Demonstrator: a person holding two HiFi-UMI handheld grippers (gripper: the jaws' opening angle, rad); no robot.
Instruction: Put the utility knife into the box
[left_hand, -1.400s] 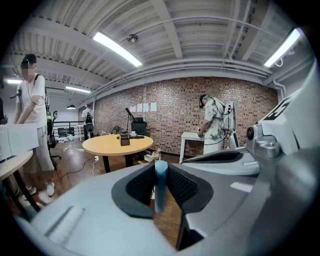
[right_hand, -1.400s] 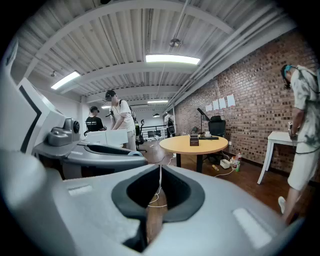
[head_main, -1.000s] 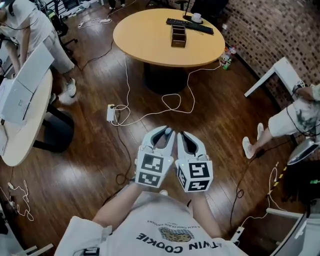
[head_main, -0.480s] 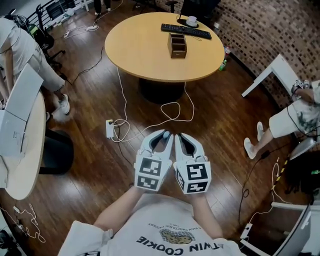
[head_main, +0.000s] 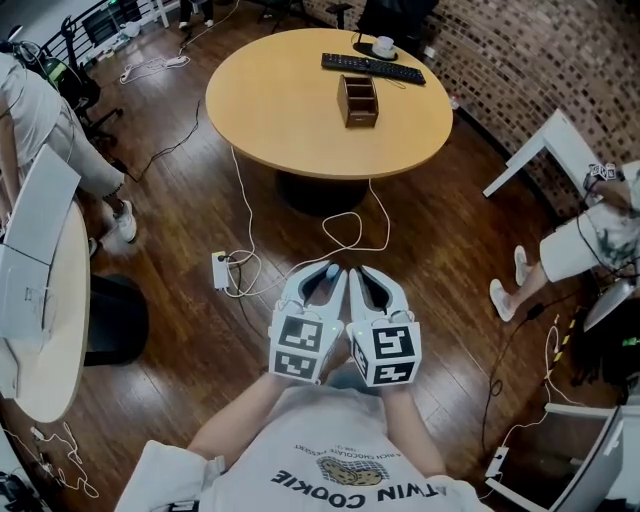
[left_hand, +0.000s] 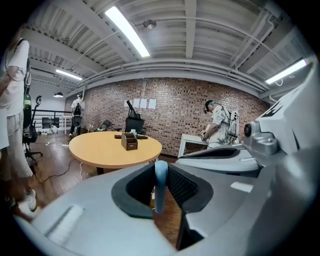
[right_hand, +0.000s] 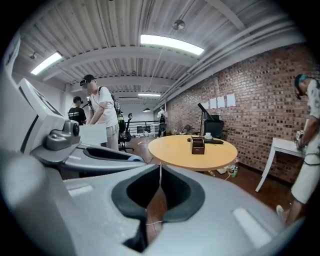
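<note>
My left gripper (head_main: 328, 273) is held low in front of my body, shut on a light-blue utility knife (left_hand: 160, 184) that stands upright between its jaws; the knife's tip (head_main: 333, 270) just shows in the head view. Right beside it, my right gripper (head_main: 357, 273) is shut with nothing between its jaws (right_hand: 160, 176). The brown wooden box (head_main: 358, 100) stands on the round wooden table (head_main: 290, 110) some way ahead across the floor. The box (left_hand: 129, 141) also shows in the left gripper view, and the box (right_hand: 198, 145) in the right gripper view.
A black keyboard (head_main: 372, 68) and a white cup (head_main: 385, 46) lie behind the box. White cables (head_main: 350, 225) and a power strip (head_main: 220, 270) trail over the wooden floor. A person (head_main: 45, 110) stands by a white table (head_main: 45, 300) at left; another person (head_main: 590, 235) is at right.
The round table and box have drawn slightly nearer and lower in the head view. Both grippers keep the same pose, side by side.
</note>
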